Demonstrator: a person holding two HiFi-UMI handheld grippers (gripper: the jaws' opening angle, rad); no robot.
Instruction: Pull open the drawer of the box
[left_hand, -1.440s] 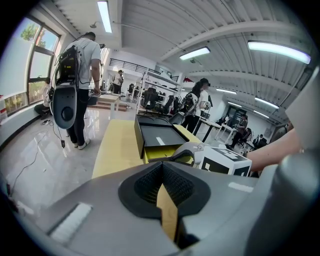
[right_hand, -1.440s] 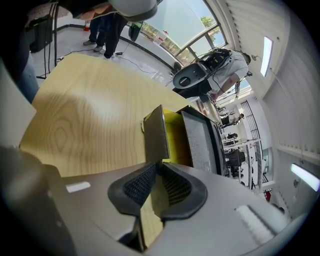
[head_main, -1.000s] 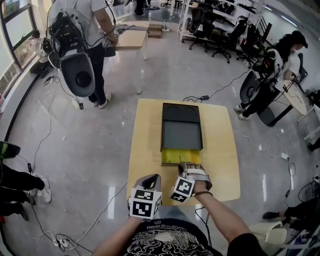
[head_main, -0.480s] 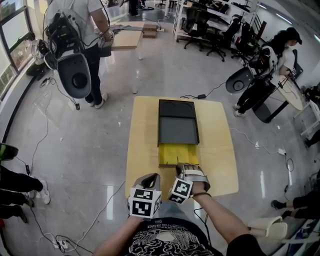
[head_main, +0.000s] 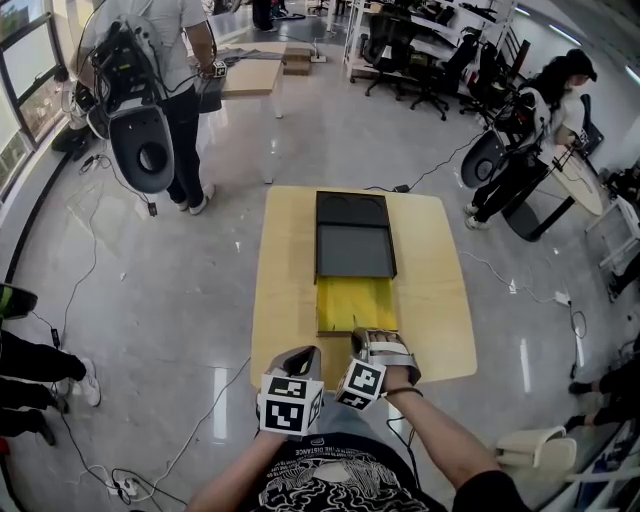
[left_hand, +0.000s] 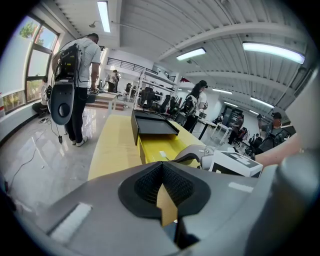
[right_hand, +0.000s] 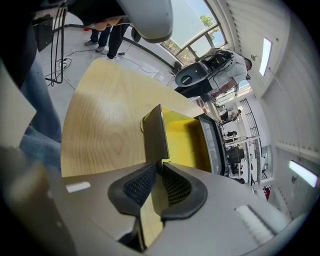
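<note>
Jaws of right gripper (right_hand: 159, 167) clamp drawer (right_hand: 182, 140) front edge, near table (head_main: 285, 300) rim

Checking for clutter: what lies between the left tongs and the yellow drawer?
Nothing but bare table, as the head view shows: the shut left tongs hover at its near edge, the drawer lies ahead, to their right.

Left gripper (left_hand: 162, 172) low in foreground, black pads pressed together, nothing between them. Pale wooden surface (left_hand: 110, 150) stretches ahead. Dark box (left_hand: 150, 124) sits on it, yellow drawer (left_hand: 167, 145) standing open toward camera. Right gripper (left_hand: 182, 156) at drawer's near end, its marker cube (left_hand: 235, 164) at right. Person with backpack (left_hand: 80, 65) stands on floor (left_hand: 35, 150), left.
</note>
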